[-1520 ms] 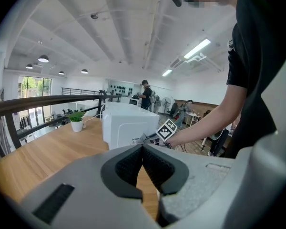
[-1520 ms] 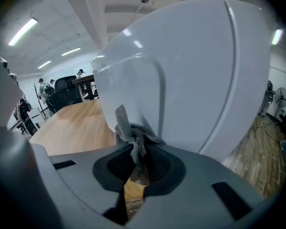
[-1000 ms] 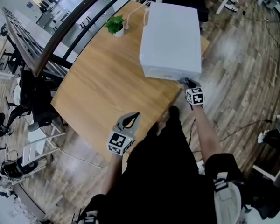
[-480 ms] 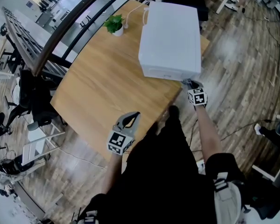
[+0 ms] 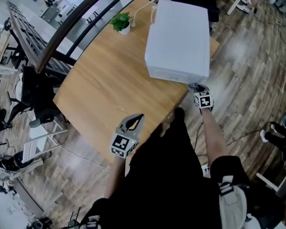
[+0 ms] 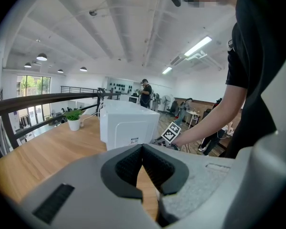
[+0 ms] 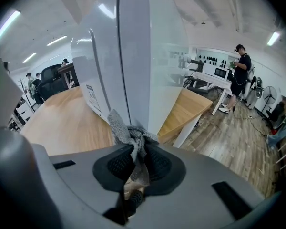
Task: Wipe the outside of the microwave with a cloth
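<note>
A white microwave stands on the far right part of a wooden table; it also shows in the left gripper view and fills the right gripper view. My right gripper is shut on a grey cloth, and the cloth presses against the microwave's near right corner. My left gripper hovers at the table's near edge, jaws shut with nothing between them.
A small potted plant sits at the table's far edge beside a white cable. Railings run along the left. Office chairs stand left of the table. Wooden floor lies to the right.
The right gripper with the cloth has slid slightly down and right along the microwave's near corner. The head view has shifted a little. The left gripper has stayed put.
</note>
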Demonstrator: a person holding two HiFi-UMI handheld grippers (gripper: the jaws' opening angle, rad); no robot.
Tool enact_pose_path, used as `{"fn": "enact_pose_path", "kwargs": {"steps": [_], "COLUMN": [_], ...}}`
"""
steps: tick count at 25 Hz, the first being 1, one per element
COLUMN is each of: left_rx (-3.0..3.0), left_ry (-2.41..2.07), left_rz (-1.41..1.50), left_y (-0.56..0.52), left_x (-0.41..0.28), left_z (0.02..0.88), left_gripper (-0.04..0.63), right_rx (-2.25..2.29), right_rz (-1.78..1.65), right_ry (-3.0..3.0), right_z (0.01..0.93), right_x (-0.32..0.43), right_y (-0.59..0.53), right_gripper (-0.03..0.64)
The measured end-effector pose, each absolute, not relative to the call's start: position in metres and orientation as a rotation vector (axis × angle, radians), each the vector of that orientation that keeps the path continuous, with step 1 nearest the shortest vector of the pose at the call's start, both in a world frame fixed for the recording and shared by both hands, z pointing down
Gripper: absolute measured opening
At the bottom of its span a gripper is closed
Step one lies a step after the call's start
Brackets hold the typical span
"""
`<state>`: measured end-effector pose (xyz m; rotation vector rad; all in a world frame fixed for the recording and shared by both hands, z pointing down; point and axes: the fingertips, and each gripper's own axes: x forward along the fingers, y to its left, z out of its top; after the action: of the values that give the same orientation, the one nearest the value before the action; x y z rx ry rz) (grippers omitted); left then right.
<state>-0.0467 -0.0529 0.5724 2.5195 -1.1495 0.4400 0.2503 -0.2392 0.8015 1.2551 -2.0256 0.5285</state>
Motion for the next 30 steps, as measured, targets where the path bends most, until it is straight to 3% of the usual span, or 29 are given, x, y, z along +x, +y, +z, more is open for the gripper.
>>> {"fn": "enact_pose_path", "kwargs": {"steps": [12,30], "left_rx": [2.47,2.383], "left_ry": [-1.18,-1.284], "left_rz": [0.441,0.432], "left_y": [-0.051,-0.034], "left_x": [-0.05,-0.087], "left_z": [0.576,0.578], "left_gripper": [-0.002,-0.002], "right_rx": [1.229,1.178], "right_rz": [0.618,0.743], "right_ry": [-2.021,-2.051], "right_z": [0.817,0.834], "right_x": [0.241,0.165], "right_y": [-0.239,-0.244], "right_gripper": [0.037,0.038]}}
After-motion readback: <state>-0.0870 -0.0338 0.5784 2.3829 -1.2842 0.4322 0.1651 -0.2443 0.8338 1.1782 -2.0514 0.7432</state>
